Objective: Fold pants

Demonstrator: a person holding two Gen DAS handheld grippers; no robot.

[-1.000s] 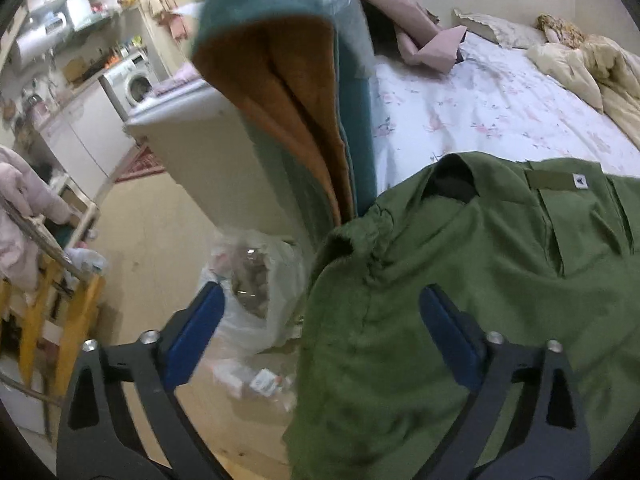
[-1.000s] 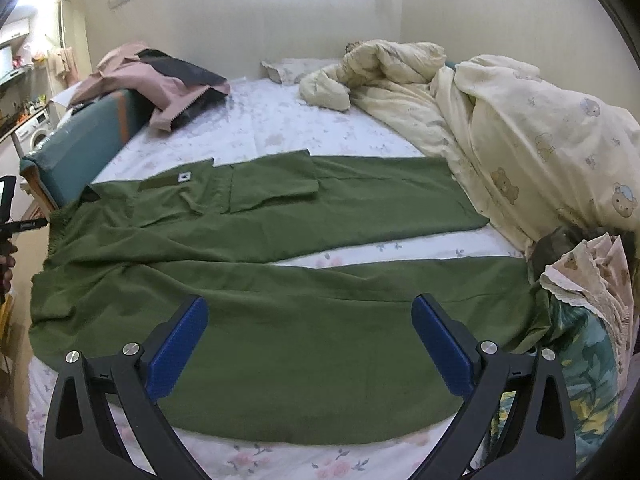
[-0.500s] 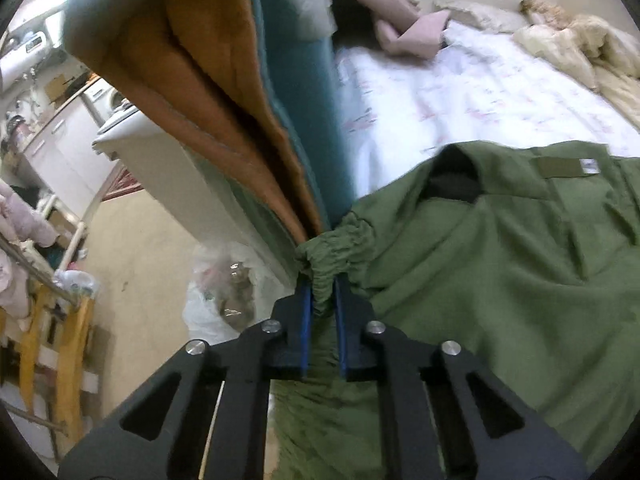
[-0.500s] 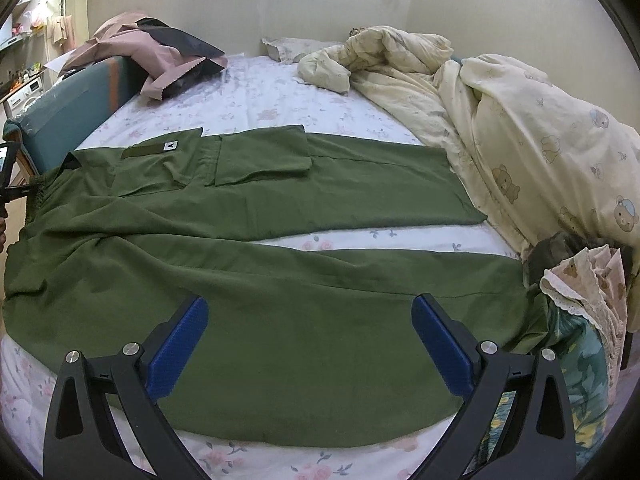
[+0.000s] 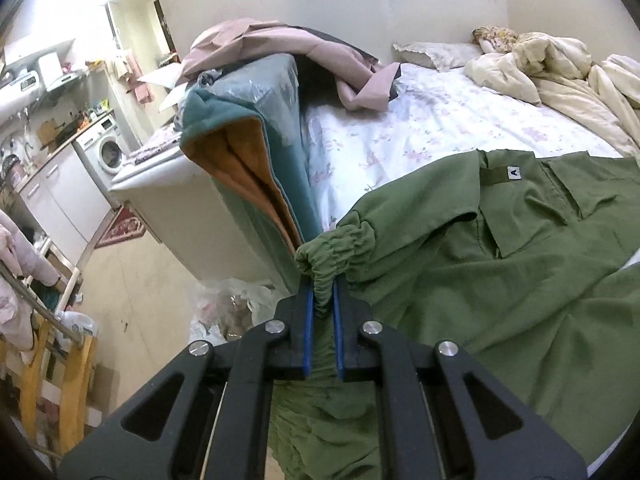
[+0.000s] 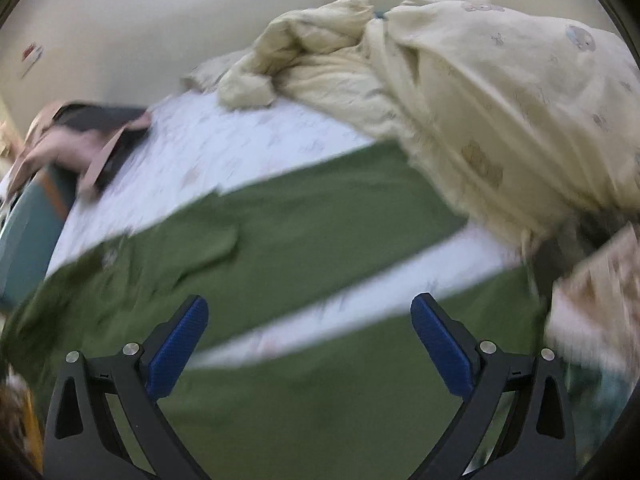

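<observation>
White floral-print bed sheet (image 5: 440, 120) carries olive-green cotton pants (image 5: 520, 264). Left gripper (image 5: 320, 300) clamped on gathered waistband, now raised versus half-second ago. Right gripper (image 6: 308, 336) wide apart; view now blurred, tilted.

A lived-in home studio: floral-sheeted bed (image 5: 440, 120), rumpled quilt (image 6: 500, 92), washing machine (image 5: 105, 151).

Your left gripper (image 5: 321, 300) is clamped tight, its blue pads (image 5: 307, 328) nearly meeting on a pinch of cloth, while your right gripper (image 6: 310, 332) hangs with its fingers spread wide, holding nothing.
</observation>
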